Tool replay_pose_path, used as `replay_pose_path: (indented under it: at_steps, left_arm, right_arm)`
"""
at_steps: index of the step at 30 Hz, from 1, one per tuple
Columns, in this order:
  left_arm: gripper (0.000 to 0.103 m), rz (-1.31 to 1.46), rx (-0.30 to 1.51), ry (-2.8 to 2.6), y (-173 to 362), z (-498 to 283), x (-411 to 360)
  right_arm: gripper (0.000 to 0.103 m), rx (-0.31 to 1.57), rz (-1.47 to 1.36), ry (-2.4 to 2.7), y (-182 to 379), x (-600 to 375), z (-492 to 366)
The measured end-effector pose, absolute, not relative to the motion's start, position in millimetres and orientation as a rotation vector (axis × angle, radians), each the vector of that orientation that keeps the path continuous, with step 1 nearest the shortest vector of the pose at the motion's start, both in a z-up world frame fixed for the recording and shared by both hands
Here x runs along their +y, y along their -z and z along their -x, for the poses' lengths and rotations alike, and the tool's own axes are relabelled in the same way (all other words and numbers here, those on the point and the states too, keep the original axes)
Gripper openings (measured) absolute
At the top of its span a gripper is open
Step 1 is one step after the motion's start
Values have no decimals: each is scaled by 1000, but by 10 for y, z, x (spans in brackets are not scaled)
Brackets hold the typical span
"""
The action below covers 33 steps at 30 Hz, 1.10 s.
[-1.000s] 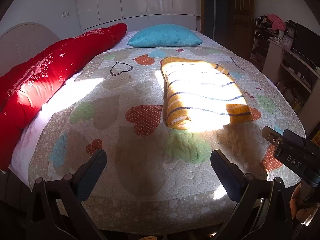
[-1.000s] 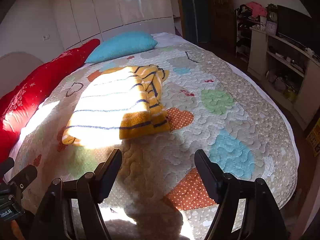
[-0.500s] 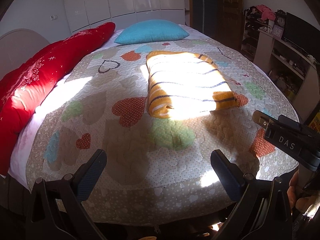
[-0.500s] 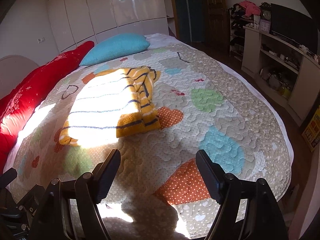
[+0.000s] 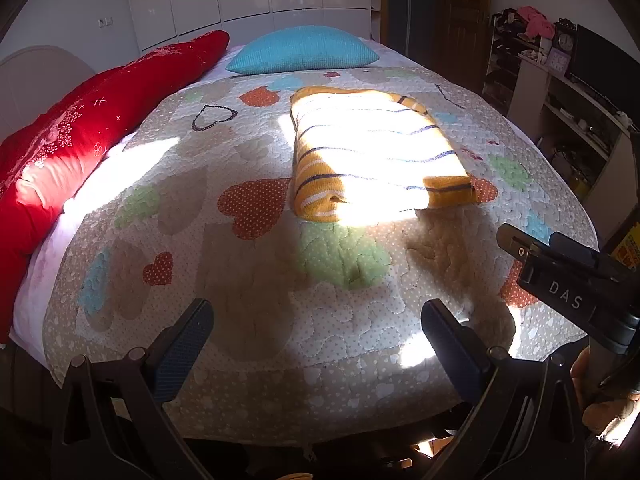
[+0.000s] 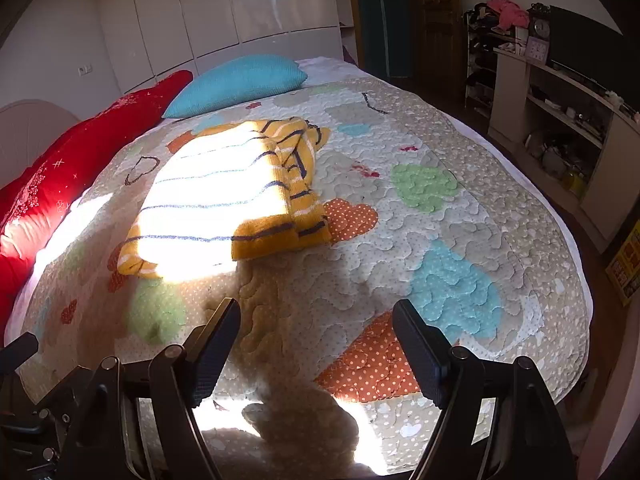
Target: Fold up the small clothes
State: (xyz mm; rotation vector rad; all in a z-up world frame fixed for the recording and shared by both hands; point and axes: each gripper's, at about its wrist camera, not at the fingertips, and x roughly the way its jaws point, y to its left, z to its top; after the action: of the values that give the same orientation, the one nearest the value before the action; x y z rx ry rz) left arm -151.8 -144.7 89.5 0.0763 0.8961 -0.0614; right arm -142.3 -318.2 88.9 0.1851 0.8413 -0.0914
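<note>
A yellow knit garment with white and dark stripes (image 5: 376, 156) lies folded into a rectangle on the patchwork quilt (image 5: 256, 264), lit by a patch of sun. It also shows in the right wrist view (image 6: 228, 200). My left gripper (image 5: 316, 332) is open and empty, low over the near edge of the bed. My right gripper (image 6: 316, 340) is open and empty, also at the near edge, well short of the garment. The right gripper's body (image 5: 568, 288) shows at the right of the left wrist view.
A long red cushion (image 5: 80, 136) lies along the bed's left side. A turquoise pillow (image 5: 304, 50) sits at the head. White wardrobe doors (image 6: 248, 4) stand behind. Shelves with clutter and a dark screen (image 6: 560, 92) stand right of the bed.
Both grippers have pulled back from the bed, so the garment sits farther away in both views. Both stayed open and empty. The garment has not moved.
</note>
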Motion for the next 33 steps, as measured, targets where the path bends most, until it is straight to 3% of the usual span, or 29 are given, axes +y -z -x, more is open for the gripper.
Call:
replay_pose_path:
  at_steps: [33]
  left_arm:
    - [103,-51,944,63,-769,1475,-1411]
  right_arm:
    - [84,874,-158,80,-775,-3117,1396]
